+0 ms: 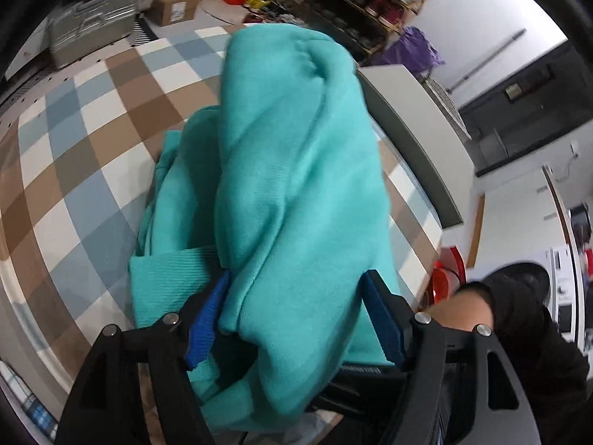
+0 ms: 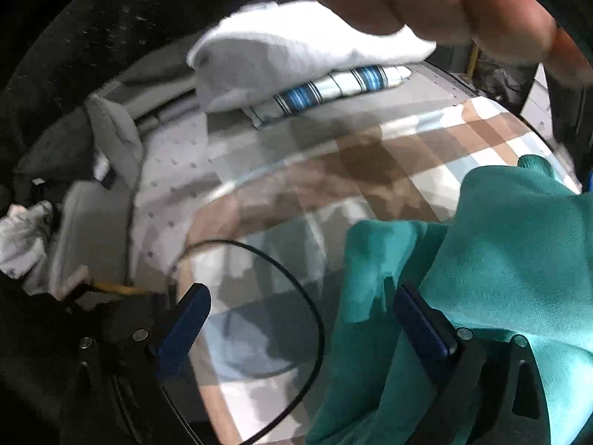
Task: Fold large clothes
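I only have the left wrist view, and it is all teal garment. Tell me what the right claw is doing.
Observer: The right claw is open with nothing between its pads. The teal garment lies by one finger only.
Operator: Report what else is on that side.
Observer: A folded white garment sits on a blue-striped one at the far edge.
Operator: Flag any snags.
Observer: A thin black cable loops over the checked cloth between the open fingers.
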